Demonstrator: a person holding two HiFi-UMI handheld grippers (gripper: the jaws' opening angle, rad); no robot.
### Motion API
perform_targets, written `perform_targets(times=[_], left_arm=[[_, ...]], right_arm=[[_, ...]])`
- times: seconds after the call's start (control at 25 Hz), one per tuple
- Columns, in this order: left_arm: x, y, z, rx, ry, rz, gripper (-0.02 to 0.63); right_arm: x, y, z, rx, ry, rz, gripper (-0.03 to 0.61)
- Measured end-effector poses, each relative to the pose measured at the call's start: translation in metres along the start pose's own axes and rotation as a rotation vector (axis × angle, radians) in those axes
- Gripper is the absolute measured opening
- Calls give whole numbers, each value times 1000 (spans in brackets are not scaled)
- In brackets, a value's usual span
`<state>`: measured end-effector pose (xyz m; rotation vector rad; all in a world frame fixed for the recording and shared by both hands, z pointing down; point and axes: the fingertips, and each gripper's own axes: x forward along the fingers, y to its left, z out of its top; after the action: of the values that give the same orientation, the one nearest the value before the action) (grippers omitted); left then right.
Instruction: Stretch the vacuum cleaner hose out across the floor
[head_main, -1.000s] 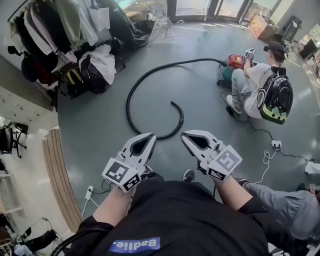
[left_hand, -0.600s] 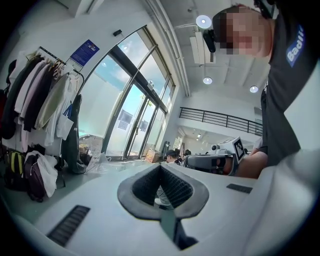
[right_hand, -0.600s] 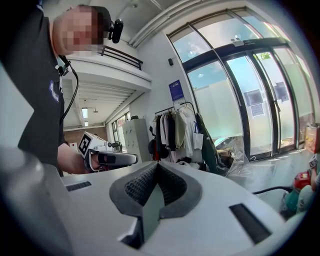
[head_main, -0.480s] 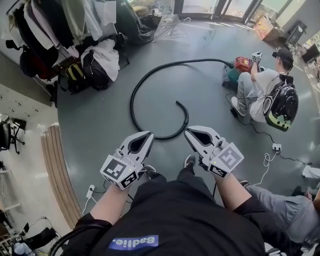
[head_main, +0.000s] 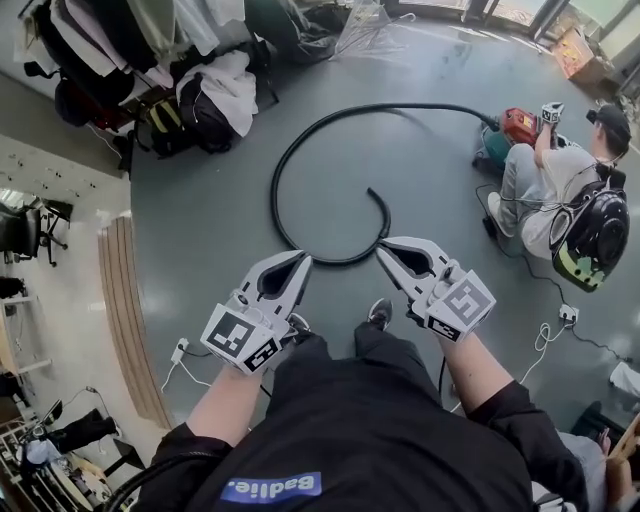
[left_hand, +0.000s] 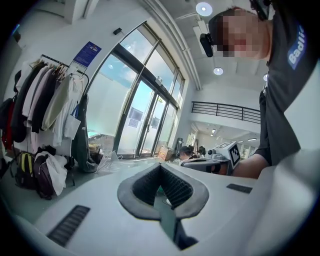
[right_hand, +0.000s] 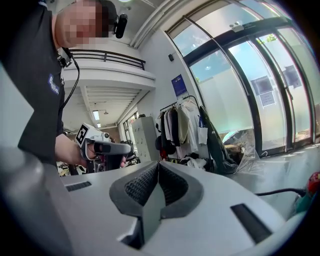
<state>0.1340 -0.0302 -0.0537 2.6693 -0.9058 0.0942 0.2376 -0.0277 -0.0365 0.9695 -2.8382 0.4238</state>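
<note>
A long black vacuum hose (head_main: 282, 168) lies curled in a spiral on the grey floor. It runs from the red and green vacuum cleaner (head_main: 512, 128) at the upper right, and its free end (head_main: 371, 192) sits inside the curl. My left gripper (head_main: 302, 259) is shut and empty, its tip just above the near arc of the hose. My right gripper (head_main: 382, 243) is also shut and empty, beside that same arc. The left gripper view shows shut jaws (left_hand: 161, 167) and the right gripper (left_hand: 220, 156) across from them. In the right gripper view, a piece of hose (right_hand: 280, 191) shows past the shut jaws (right_hand: 157, 165).
A person with a backpack (head_main: 590, 225) sits by the vacuum cleaner at the right, and cables lead to a power strip (head_main: 568, 313) near them. Hanging clothes (head_main: 110, 30) and bags (head_main: 205, 110) fill the far left. A wooden strip (head_main: 125, 320) and another power strip (head_main: 180, 352) lie at the left.
The whole view has shifted forward, so the hose spiral now lies closer to both gripper tips. Both grippers stay shut and empty.
</note>
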Motion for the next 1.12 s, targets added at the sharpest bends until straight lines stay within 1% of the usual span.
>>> perform_targets(times=[0.2, 0.32, 0.52, 0.64, 0.76, 0.96, 1.12], left_arm=[[44, -3, -17, 4, 10, 27, -3], [55, -3, -29, 2, 19, 26, -3], [65, 15, -60, 6, 36, -6, -3], [69, 32, -87, 11, 44, -32, -3], [76, 52, -118, 20, 50, -51, -3], [95, 77, -178, 61, 74, -90, -3], [119, 105, -243, 50, 85, -102, -3]], right_arm=[[-10, -38, -25, 11, 25, 51, -5], [-8, -45, -42, 25, 39, 63, -5], [14, -46, -69, 6, 42, 63, -4], [30, -48, -90, -10, 39, 49, -3], [46, -57, -120, -23, 39, 24, -3], [61, -89, -189, -11, 44, -29, -3], [78, -119, -251, -19, 53, -46, -3]])
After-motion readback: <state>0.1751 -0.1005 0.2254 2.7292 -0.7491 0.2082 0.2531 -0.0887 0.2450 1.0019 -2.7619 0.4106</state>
